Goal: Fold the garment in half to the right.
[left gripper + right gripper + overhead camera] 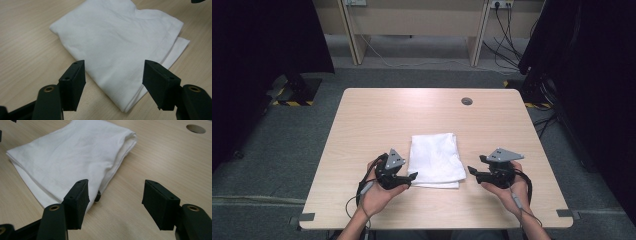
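Observation:
A folded white cloth lies flat on the light wooden table, a little toward the near edge. My left gripper hovers at the cloth's near left corner, pointing right; its jaws stand open. In the left gripper view the cloth spreads beyond the open left gripper, whose pads are clear of it. My right gripper sits just off the cloth's near right corner, pointing left and open. The right gripper view has the open right gripper over bare wood, the cloth to its left.
A round cable hole is set in the table's far side, also the hole at the top right of the right gripper view. Bare wood surrounds the cloth. Dark curtains flank the table; a desk with cables stands behind.

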`<state>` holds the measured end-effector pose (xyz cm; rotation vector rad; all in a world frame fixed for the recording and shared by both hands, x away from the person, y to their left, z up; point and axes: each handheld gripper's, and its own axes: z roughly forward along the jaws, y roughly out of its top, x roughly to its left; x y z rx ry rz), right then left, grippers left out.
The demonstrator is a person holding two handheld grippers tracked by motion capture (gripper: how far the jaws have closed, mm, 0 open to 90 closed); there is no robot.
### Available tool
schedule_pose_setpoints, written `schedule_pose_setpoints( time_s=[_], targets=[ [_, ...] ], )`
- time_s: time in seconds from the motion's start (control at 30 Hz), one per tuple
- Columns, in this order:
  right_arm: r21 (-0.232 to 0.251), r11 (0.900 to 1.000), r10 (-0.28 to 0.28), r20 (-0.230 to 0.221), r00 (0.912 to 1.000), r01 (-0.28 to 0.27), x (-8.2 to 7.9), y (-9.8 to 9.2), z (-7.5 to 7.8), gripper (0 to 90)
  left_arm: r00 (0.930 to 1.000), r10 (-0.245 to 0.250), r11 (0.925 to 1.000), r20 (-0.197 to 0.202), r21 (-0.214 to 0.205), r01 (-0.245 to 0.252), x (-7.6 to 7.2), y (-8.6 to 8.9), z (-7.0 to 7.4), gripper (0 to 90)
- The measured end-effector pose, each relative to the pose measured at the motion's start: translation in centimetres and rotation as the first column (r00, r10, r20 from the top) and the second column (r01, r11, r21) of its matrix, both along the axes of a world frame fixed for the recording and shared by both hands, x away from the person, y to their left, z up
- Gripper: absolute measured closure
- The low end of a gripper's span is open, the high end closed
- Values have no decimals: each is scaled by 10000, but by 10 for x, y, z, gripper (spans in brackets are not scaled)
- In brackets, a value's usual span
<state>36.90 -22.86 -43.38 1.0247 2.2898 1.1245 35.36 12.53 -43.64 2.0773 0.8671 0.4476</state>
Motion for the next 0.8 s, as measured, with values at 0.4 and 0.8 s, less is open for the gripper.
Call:
schedule_pose_setpoints(
  time_s=[0.4, 0.8],
  targets=[
    [199, 9992, -343, 348, 9988, 336, -7, -18, 14, 336, 9985, 279, 9980, 468, -577, -252, -11, 15, 13, 309],
    [404, 9964, -758, 483, 9959, 739, -13, -35, 21, 297, 9926, 813, 9927, 907, -961, -725, -19, 35, 23, 289]
  ],
)
